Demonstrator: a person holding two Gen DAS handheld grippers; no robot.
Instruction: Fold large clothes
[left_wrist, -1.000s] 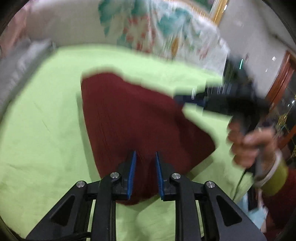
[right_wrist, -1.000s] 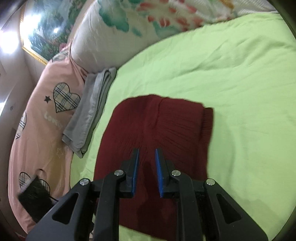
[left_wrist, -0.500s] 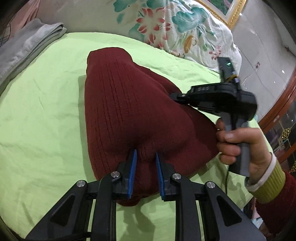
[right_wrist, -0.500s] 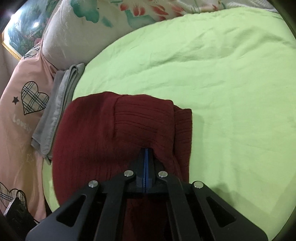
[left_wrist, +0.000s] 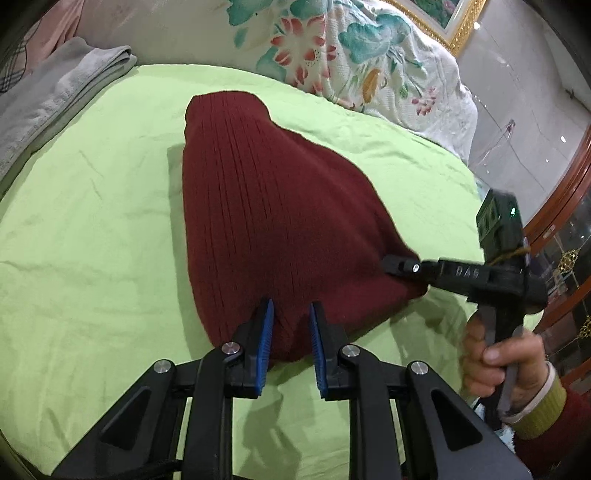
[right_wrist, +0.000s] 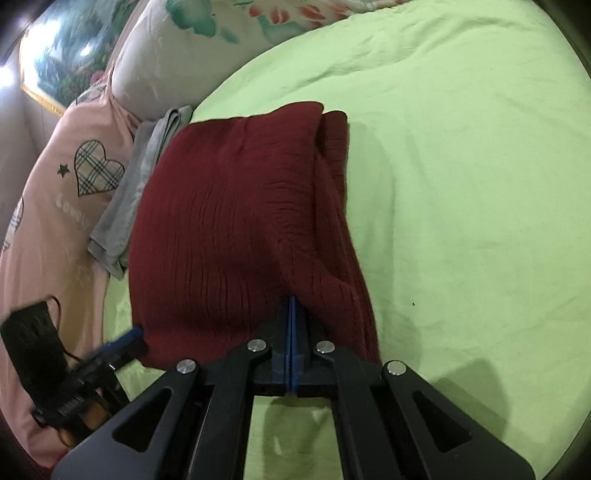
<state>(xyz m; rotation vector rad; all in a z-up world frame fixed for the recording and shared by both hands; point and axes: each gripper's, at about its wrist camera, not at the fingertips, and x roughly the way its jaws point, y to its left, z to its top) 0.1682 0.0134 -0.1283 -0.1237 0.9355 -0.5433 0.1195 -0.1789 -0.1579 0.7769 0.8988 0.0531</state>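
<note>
1. Dark red ribbed knit sweater (left_wrist: 273, 206) lies folded into a thick bundle on the light green bedsheet (left_wrist: 92, 229), its narrow end toward the pillows and its wide end toward you.
2. Your left gripper (left_wrist: 291, 332) is released: its blue-padded fingers (left_wrist: 264, 339) stand apart on either side of the sweater's near edge, with the knit bulging between them but not pinched.
3. Your right gripper (right_wrist: 291, 332) is clenched on the sweater, its blue pads pressed flat together with a ridge of the red knit drawn into them at the near edge.
4. From the left wrist view, that right gripper (left_wrist: 400, 265) reaches in from the side, its tip touching the sweater's right corner, and your right hand (left_wrist: 495, 354) wraps the handle, with a yellow-green cuff at the wrist.
5. From the right wrist view, a second layer of the sweater (right_wrist: 336, 192) shows along its right side, stepped just under the top layer.
6. A folded grey cloth (right_wrist: 136, 192) lies just beside the sweater's far left side, against a pink cover printed with plaid hearts (right_wrist: 66, 206).
7. A white quilt with teal and pink flowers (left_wrist: 332, 55) sits beyond the sheet's far edge.
</note>
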